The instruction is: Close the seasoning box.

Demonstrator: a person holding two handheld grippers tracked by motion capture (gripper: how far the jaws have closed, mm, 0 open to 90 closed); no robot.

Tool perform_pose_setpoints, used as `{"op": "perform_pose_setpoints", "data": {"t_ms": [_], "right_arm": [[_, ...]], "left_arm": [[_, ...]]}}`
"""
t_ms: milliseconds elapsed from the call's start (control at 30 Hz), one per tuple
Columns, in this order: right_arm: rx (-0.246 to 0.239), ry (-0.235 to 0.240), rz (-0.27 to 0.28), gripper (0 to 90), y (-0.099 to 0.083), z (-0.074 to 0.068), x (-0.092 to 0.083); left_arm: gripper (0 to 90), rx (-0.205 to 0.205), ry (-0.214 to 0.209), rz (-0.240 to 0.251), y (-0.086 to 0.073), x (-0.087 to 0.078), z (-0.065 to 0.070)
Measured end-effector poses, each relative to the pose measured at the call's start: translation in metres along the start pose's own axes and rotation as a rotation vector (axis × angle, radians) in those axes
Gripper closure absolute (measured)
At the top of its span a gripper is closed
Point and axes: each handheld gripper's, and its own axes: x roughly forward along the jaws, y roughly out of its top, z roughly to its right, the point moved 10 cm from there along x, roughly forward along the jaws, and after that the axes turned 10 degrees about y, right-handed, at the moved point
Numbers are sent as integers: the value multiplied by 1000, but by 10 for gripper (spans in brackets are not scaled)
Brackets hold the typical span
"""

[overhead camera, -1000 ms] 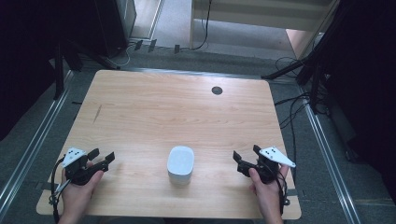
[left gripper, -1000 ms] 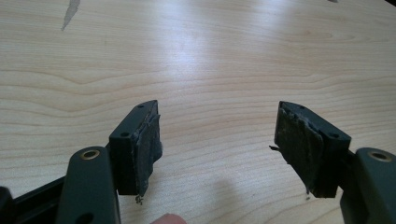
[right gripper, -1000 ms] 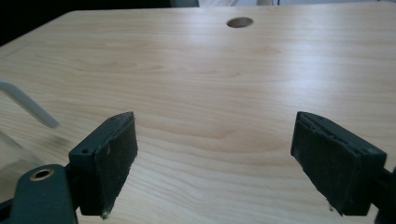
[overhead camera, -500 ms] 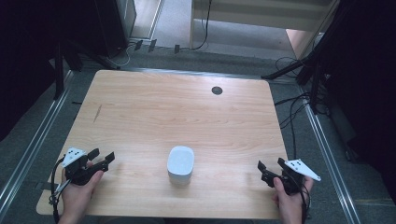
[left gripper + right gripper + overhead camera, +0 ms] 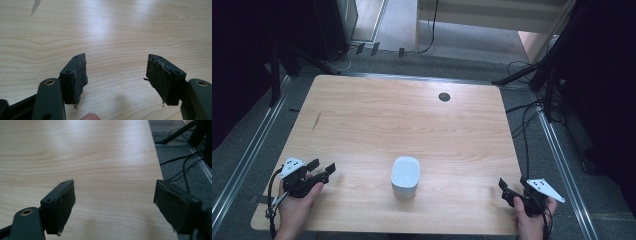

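Centrally, toward 6 o'clock, white container (image 5: 405,175) sits on wooden table (image 5: 412,120), contents not visible. Left gripper (image 5: 323,169) at 8, right gripper (image 5: 506,189) at 4: both spread wide, empty. Cables (image 5: 524,112) on grey floor.

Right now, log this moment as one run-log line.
left gripper: open, empty | right gripper: open, empty, at table's right edge | white box: upright between them, untouched | table

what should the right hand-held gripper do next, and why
Probably swing inward toward the white rounded box-shaped object. The right hand-held gripper sits open at the light wooden table's near right corner, well apart from that object, with bare wood between its jaws in its own view. The left hand-held gripper is open too.
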Motion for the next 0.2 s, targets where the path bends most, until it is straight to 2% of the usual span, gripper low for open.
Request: {"op": "perform_pose_setpoints", "data": {"t_ms": [100, 200], "right_arm": [[-10, -4, -10, 180, -1, 0, 1], [19, -7, 2, 180, 0, 3, 0]], "left_arm": [[314, -5, 2, 1, 0, 0, -1], [322, -16, -2, 11, 2, -1, -2]]}}
